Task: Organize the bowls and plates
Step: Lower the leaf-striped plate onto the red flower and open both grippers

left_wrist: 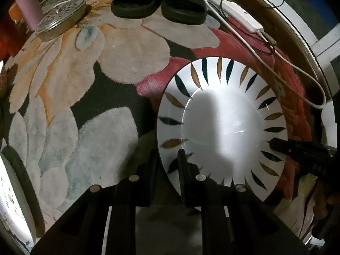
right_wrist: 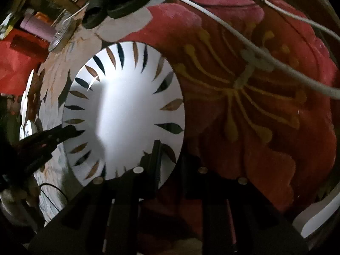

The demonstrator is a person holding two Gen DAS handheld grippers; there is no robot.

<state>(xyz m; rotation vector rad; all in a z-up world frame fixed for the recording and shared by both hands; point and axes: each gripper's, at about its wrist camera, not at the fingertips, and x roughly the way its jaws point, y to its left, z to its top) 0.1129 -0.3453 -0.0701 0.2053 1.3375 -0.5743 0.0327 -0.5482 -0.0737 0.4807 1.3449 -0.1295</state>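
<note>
Left of the plate (left_wrist: 223, 127) we see open rug (left_wrist: 85, 106). Cables (left_wrist: 286, 68) run just beside its right rim, and slippers (left_wrist: 159, 2) lie beyond it.

A white plate (left_wrist: 223, 125) with black and gold leaf marks round its rim is seen above a flowered rug (left_wrist: 85, 97). Its near-left edge is clamped between the fingers of the left gripper (left_wrist: 167, 170), one finger over the rim and one outside it. The plate's right rim is met by the dark tip of the right gripper (left_wrist: 297, 150). Farther off, a pair of black slippers (left_wrist: 159, 4), a round metal lid (left_wrist: 61, 14), a white power strip (left_wrist: 235, 12) and trailing cables (left_wrist: 297, 70) are seen on the rug.
</note>
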